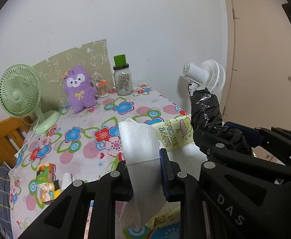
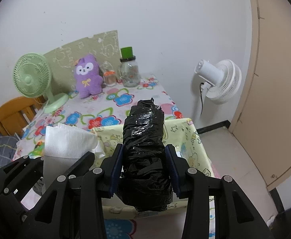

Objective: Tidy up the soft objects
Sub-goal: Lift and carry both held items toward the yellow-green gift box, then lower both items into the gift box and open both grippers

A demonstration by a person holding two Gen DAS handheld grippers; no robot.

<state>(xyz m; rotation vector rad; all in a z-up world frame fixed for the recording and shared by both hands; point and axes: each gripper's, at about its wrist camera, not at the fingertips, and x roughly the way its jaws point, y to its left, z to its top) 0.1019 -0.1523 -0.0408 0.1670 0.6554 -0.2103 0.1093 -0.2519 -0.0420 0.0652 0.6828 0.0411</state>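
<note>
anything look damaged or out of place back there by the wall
Yes: the green patterned sheet on the wall behind the purple plush has a torn, ragged top edge. The table things stand upright, nothing spilled.

Tablecloth (image 1: 89, 119): white, blue-red-pink flowers. Plush (image 1: 79, 89): purple. Desk fan (image 1: 20, 93): pale green. Plastic-bag roll (image 2: 143, 149): glossy black. Storage box (image 2: 187, 137): pale yellow, cartoon print.

The left tongs (image 1: 145, 177) were clamped on a folded white paper towel (image 1: 140, 151), held above the flowered counter (image 1: 105, 117). Beside them the right tongs (image 1: 231, 139) gripped a black plastic bundle (image 1: 205, 109) over a yellow fabric bin (image 1: 175, 133). A purple plush (image 1: 79, 88) sat by the wall, near a green fan (image 1: 19, 93).
</note>
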